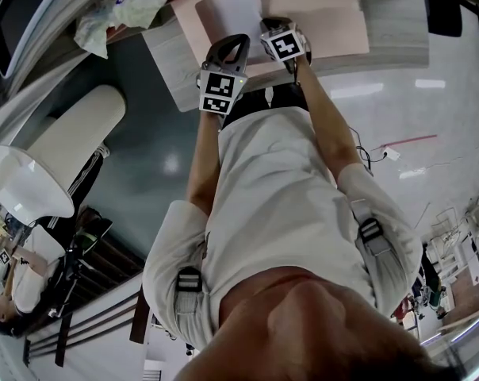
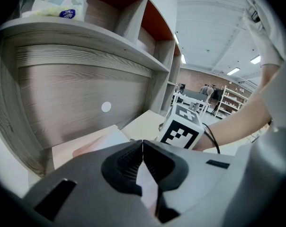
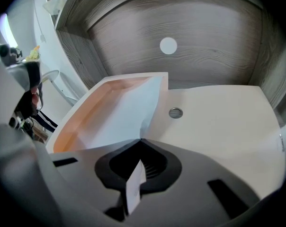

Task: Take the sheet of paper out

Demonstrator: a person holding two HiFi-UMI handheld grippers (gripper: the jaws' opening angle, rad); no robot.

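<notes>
A white sheet of paper (image 3: 119, 115) lies inside an open pink folder (image 3: 74, 122) on the pale desk (image 3: 218, 126). My right gripper (image 3: 140, 141) is shut on the sheet's near corner, and a white strip of it shows between the jaws. In the head view that gripper (image 1: 274, 25) sits at the sheet's (image 1: 233, 13) right edge, and the folder (image 1: 327, 14) spreads out behind it. My left gripper (image 2: 143, 143) is shut on a thin pale pinkish edge, apparently the folder's (image 2: 84, 148) near flap. In the head view it (image 1: 238, 44) stands just left of the right one.
A grey wood back panel (image 3: 204, 65) with a white dot (image 3: 168, 45) closes the desk's far side. A round metal grommet (image 3: 175, 112) sits in the desktop. A plastic bag (image 2: 50, 4) lies on the shelf above. A person (image 1: 29, 272) sits off to the left.
</notes>
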